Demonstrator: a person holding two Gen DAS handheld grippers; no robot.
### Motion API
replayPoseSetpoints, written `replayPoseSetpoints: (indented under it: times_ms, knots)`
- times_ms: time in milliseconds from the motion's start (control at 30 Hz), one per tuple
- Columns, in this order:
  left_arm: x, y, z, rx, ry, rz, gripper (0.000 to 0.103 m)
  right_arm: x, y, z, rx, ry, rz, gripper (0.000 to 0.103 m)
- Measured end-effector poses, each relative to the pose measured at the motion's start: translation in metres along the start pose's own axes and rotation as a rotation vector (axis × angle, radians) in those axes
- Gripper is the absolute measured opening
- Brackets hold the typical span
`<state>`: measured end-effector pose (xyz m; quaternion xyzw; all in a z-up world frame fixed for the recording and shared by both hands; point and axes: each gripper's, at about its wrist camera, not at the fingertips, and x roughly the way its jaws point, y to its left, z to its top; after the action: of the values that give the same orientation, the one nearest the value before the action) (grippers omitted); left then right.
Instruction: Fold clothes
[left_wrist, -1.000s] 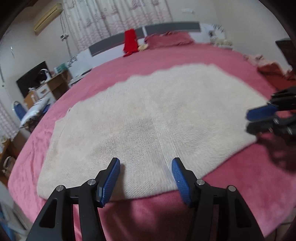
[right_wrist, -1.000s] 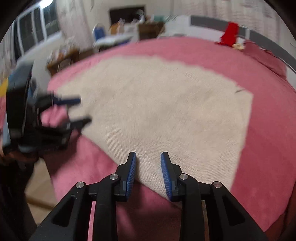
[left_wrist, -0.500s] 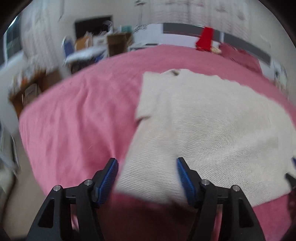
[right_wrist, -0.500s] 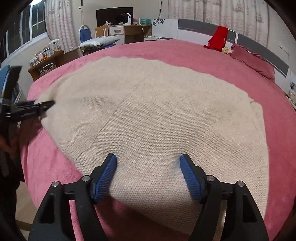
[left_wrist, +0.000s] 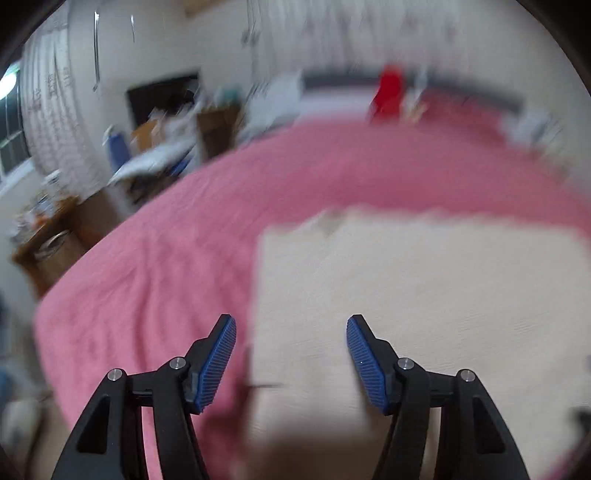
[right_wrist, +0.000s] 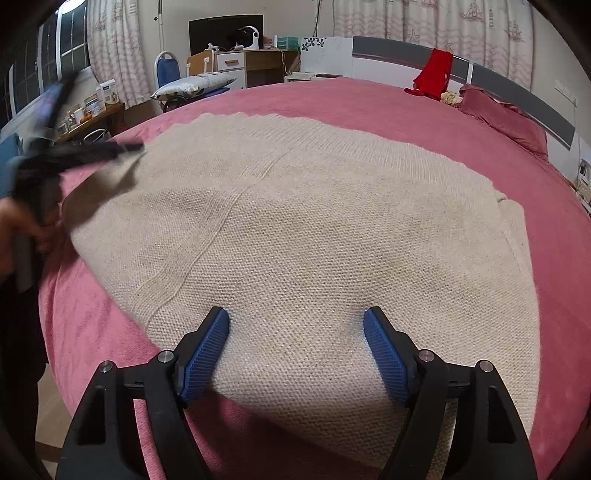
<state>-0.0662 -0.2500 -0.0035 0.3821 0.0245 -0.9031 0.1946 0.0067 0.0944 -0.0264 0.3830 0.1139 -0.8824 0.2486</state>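
A cream knitted garment (right_wrist: 314, 221) lies spread flat on the pink bed (right_wrist: 369, 99). In the right wrist view my right gripper (right_wrist: 295, 347) stands open over its near hem, fingers wide apart, nothing held. The left wrist view is motion-blurred: my left gripper (left_wrist: 291, 354) is open above the garment (left_wrist: 424, 295), its left fingertip over pink cover and its right one over the cloth, near the garment's left edge. From the right wrist view the left gripper (right_wrist: 122, 149) appears as a dark blur at the garment's far left corner, held by a hand (right_wrist: 22, 229).
A red cloth (right_wrist: 434, 74) hangs on the grey-striped headboard (right_wrist: 517, 88), with a pink pillow (right_wrist: 506, 118) next to it. A desk (right_wrist: 243, 64), a blue chair (right_wrist: 166, 74) and a cluttered side table (right_wrist: 88, 110) stand past the bed's left side.
The left gripper swung left to the garment's left edge and stays open. The right gripper opened wide and moved over the hem.
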Motion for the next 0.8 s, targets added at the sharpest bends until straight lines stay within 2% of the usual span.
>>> replayPoseSetpoints:
  times_ms: [67,100,200,267,300,367,400,467,533,567,600,700,800]
  knots:
    - [0.015,0.040,-0.004,-0.187,0.050,-0.100,0.066,0.002,0.001,0.002,0.000,0.000,0.001,0.077]
    - [0.016,0.055,-0.007,-0.259,0.060,-0.095,0.066,0.001,0.001,0.001,0.001,0.000,0.002,0.077]
    - [0.014,0.095,-0.017,-0.436,0.098,0.006,0.060,0.000,-0.004,0.003,0.008,0.003,0.010,0.078]
    - [0.011,0.126,-0.024,-0.618,0.086,-0.091,0.057,0.001,-0.005,0.005,0.008,0.003,0.009,0.078]
    - [0.004,0.137,-0.027,-0.692,0.065,-0.107,0.056,0.002,-0.005,0.006,0.008,0.003,0.009,0.078]
    - [-0.013,0.141,-0.027,-0.735,0.014,-0.065,0.054,0.002,-0.005,0.007,0.005,0.004,0.006,0.078]
    - [-0.020,0.139,-0.024,-0.730,-0.012,-0.048,0.054,0.002,-0.005,0.007,0.004,0.005,0.004,0.078]
    - [-0.037,0.123,-0.015,-0.680,-0.083,-0.086,0.054,0.000,-0.006,0.010,0.009,0.010,0.007,0.078]
    - [-0.050,0.096,0.001,-0.563,-0.144,-0.120,0.055,-0.011,-0.008,0.018,0.016,-0.002,-0.009,0.077]
    - [-0.050,0.080,0.008,-0.500,-0.153,-0.129,0.056,-0.018,-0.010,0.024,0.025,-0.025,-0.017,0.073]
    - [-0.046,0.065,0.014,-0.438,-0.154,-0.135,0.057,-0.031,-0.016,0.033,0.049,-0.088,-0.019,0.073]
    - [-0.036,0.019,0.031,-0.251,-0.156,-0.152,0.057,-0.050,-0.037,0.060,0.105,-0.202,-0.076,0.073]
    - [-0.026,-0.027,0.048,-0.064,-0.157,-0.168,0.057,-0.028,-0.063,0.087,0.161,-0.145,-0.117,0.073]
